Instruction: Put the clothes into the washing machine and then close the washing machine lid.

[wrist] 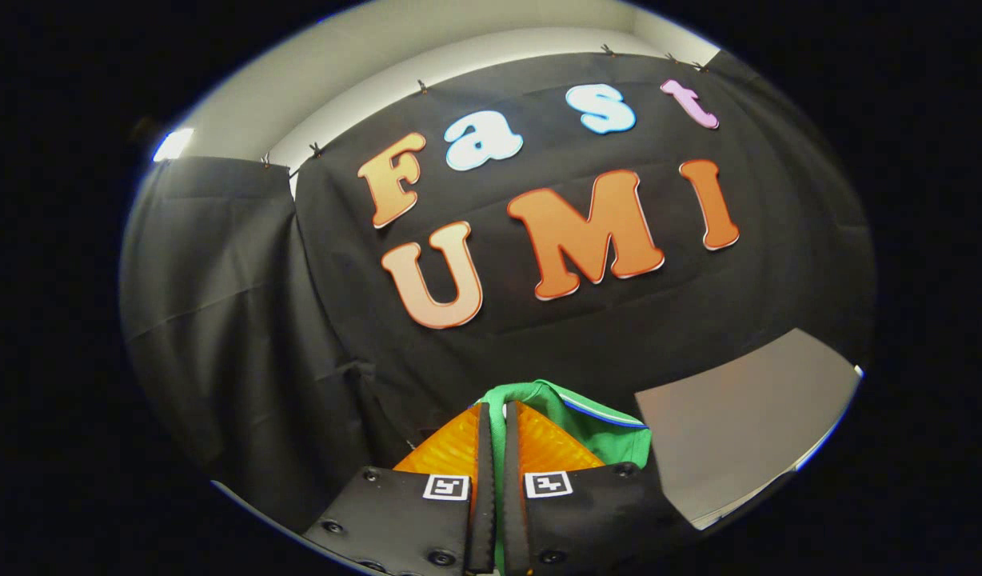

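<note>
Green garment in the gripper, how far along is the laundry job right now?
Done: the green garment has been picked up; the gripper is shut on it, with cloth bunched between and just beyond the fingers, raised in front of the black cloth wall. In hand: carrying it. Left: dropping it into the washing machine and closing the lid. A grey panel sits beside the fingers; I cannot tell what it is.

The gripper [497, 416] has ribbed fingers, black screwed mounts and two square black-and-white markers.
</note>
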Demonstrator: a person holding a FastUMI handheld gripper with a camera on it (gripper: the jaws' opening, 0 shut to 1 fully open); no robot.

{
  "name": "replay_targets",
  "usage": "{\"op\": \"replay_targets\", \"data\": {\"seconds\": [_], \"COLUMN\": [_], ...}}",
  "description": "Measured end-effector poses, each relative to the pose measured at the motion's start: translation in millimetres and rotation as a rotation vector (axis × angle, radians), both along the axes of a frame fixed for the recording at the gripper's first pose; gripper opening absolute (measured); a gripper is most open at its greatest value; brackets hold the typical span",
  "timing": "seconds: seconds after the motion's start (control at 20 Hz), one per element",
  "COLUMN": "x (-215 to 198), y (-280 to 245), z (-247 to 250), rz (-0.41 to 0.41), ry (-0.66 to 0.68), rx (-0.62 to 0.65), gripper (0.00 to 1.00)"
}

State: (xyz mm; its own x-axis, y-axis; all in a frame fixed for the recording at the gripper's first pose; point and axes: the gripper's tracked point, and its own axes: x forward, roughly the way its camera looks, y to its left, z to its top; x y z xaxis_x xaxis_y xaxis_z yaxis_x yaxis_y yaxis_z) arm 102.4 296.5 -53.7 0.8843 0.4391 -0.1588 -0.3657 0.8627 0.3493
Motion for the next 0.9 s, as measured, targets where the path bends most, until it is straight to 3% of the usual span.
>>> {"op": "replay_targets", "data": {"seconds": [0.4, 0.9], "x": [42, 71], "y": [79, 102], "z": [-144, -316], "rz": [0.060, 0.078], "ry": [0.199, 0.459], "rx": [-0.042, -0.111], "gripper": [0.12, 0.12]}}
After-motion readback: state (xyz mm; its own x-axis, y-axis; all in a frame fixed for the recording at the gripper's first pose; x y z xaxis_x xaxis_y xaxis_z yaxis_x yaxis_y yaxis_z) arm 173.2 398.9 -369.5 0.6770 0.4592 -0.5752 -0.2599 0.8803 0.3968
